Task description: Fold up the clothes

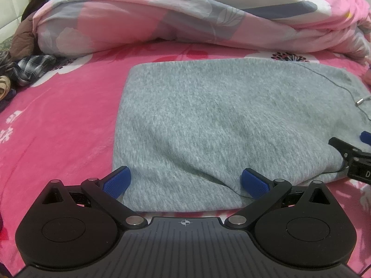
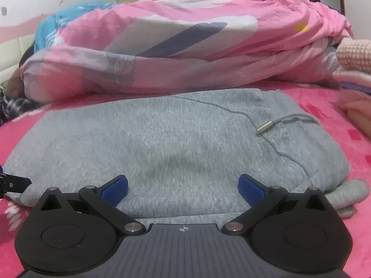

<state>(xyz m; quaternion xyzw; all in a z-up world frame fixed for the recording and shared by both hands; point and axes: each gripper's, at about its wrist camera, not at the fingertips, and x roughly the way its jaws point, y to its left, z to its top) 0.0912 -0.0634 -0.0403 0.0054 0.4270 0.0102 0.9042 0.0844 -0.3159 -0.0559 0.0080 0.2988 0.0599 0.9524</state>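
Broadly, the folded grey fleece hoodie (image 1: 222, 125) lies flat on the pink flowered bedsheet (image 1: 58, 120), its long axis running left to right across both views, the near folded edge facing the grippers. Its thin grey drawstring with a metal tip (image 2: 264, 126) trails over the right part, tip pointing down-left. The left gripper (image 1: 185, 183) sits at the hoodie's near edge with its blue-padded fingers spread wide, clasping nothing; the right gripper (image 2: 183, 188) is likewise spread wide over the cloth's near part. Behind the hoodie lies a heaped pink, grey and white quilt (image 2: 185, 46). Plaid cloth (image 1: 32, 68) at far left is partly cut off and hard to identify. Sleeves and hood are hidden within the fold.
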